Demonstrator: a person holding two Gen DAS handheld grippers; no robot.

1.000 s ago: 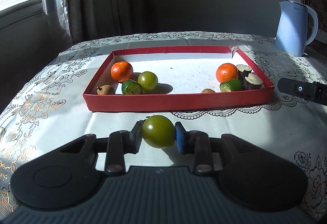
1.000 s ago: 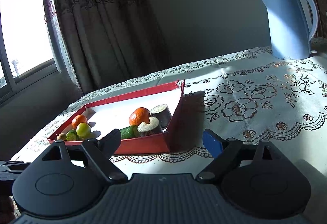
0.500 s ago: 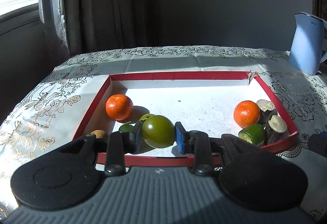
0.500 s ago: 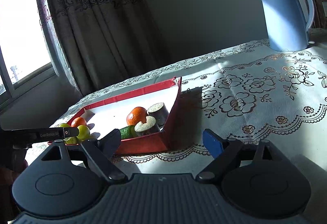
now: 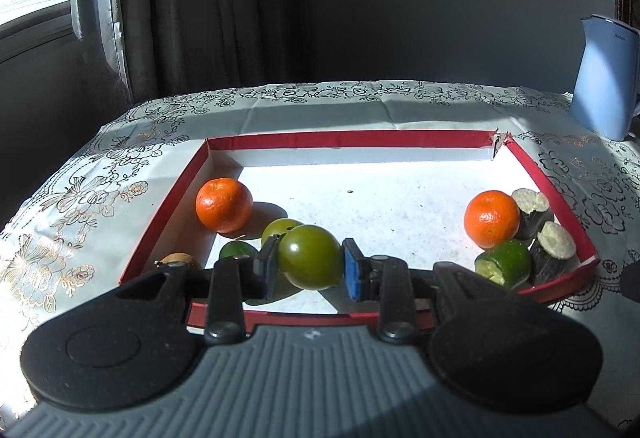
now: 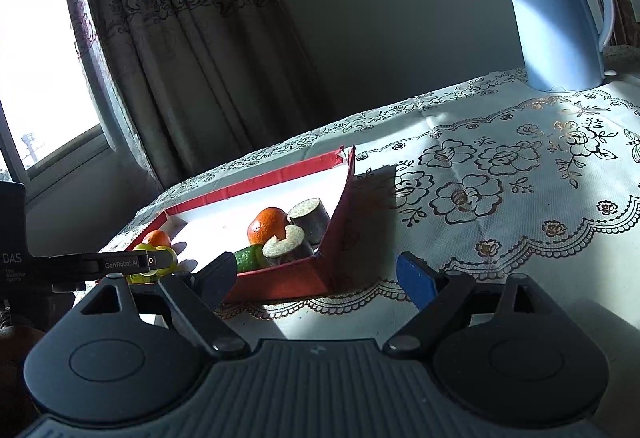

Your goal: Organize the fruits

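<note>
Bench (image 5: 320,110) carries red tray (image 5: 340,138) ahead of both tools. Left tool (image 5: 310,264) clamps a green tomato (image 5: 310,256) over the tray's near edge. Right tool (image 6: 316,278) stands wide, nothing between its fingers, tray ahead to its left.

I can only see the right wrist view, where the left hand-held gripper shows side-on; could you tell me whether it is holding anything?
Observer: Yes. The left hand-held gripper is shut on a round dark green fruit, held just past the near rim of the red tray.
Operator: Thank you. Is anything hidden behind it in the tray's near-left corner?
Observer: A small brown fruit lies in that corner, against the rim.
</note>
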